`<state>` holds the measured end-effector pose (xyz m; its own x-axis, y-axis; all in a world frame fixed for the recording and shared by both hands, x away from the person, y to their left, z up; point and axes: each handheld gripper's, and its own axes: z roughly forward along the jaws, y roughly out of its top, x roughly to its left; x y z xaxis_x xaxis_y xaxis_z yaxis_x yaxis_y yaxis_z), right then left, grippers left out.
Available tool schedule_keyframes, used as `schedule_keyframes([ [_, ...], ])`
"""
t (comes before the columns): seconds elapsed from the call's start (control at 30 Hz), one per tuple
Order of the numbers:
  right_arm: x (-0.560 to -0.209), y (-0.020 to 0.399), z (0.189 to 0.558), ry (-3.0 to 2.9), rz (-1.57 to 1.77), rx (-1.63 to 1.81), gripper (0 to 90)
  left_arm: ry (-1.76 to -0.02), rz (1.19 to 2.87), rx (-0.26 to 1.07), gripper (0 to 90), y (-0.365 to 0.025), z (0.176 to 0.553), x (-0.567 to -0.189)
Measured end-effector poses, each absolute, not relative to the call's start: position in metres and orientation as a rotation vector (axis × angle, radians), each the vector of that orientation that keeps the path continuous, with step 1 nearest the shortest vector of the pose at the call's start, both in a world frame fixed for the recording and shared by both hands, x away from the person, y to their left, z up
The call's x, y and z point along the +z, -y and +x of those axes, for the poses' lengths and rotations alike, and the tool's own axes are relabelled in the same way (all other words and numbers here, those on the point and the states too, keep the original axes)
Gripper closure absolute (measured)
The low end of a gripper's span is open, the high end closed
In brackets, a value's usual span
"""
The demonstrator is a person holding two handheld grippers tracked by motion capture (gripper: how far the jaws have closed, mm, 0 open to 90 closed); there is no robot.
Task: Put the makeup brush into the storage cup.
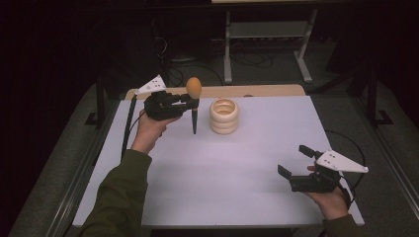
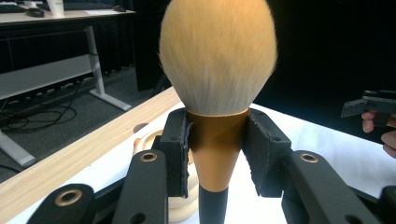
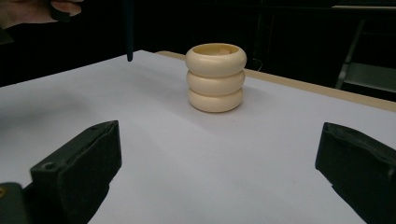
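My left gripper [image 1: 191, 102] is shut on a makeup brush [image 1: 193, 98], held upright above the table, bristles up and its dark handle pointing down. In the left gripper view the pads [image 2: 175, 156] press on the copper ferrule of the makeup brush [image 2: 217, 70] under its fluffy orange bristles. A cream ribbed holder [image 1: 224, 116], open at the top, stands just to the right of the brush. The holder [image 3: 215, 78] also stands ahead in the right gripper view, with the brush handle tip [image 3: 129, 32] hanging at upper left. My right gripper [image 1: 291, 160] rests open at the table's front right, nothing between its jaws.
A white table [image 1: 247, 163] with a wooden strip [image 1: 267, 91] along its far edge carries everything. Behind it stand the metal legs of a desk [image 1: 267, 44], with cables on the dark floor. The other hand's gripper [image 2: 371, 105] appears at the right in the left gripper view.
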<state>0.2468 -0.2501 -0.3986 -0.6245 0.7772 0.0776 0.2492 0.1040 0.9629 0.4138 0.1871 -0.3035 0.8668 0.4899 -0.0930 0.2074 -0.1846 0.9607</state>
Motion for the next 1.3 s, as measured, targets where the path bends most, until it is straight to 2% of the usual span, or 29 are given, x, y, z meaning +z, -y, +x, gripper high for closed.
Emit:
schedule_keyframes([
  [1.3,-0.401,0.247,0.247,-1.951,0.978,1.555,0.0,-0.500,1.690,0.318,62.8,-0.148,0.458,-0.286],
])
